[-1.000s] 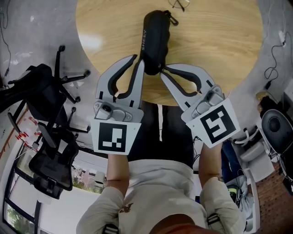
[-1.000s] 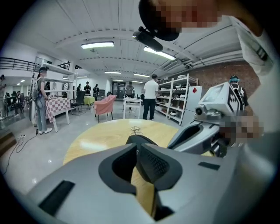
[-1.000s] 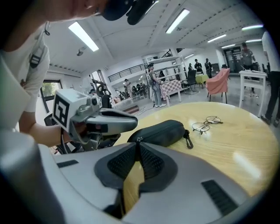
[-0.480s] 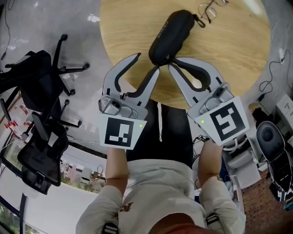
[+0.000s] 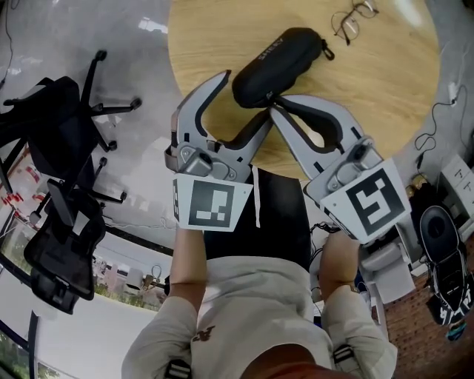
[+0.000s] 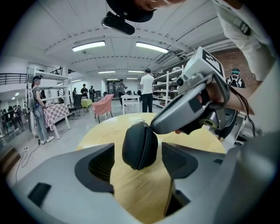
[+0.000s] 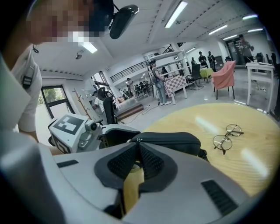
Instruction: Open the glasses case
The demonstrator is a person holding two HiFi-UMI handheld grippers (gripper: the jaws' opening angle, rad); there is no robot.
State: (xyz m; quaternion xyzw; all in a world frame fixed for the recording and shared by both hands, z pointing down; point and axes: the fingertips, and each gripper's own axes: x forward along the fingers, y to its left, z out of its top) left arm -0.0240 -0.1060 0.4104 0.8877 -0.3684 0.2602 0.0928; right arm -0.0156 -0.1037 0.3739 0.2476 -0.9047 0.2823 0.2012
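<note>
The black glasses case (image 5: 280, 63) lies zipped shut and slantwise on the round wooden table (image 5: 385, 96). My left gripper (image 5: 244, 98) has just been opening. Its jaws now stand wide on either side of the case's near end, and neither pad touches it. In the left gripper view (image 6: 140, 162) the case (image 6: 140, 146) sits ahead, between the pads. My right gripper (image 5: 273, 101) is shut at that same near end, and its tips (image 7: 138, 146) pinch the small zipper pull of the case (image 7: 175, 141). The right gripper's jaw (image 6: 183, 116) crosses the left gripper view from the right.
Round wire glasses (image 5: 354, 21) lie on the table beyond the case, also in the right gripper view as glasses (image 7: 227, 136). Black office chairs (image 5: 59, 133) stand on the floor to the left. The person's trunk is close against the table's near edge.
The left gripper's jaws, shut on the case's near end a second ago, have let go and spread wide. The case now lies slanted up to the right, and the right gripper stays at its near end.
</note>
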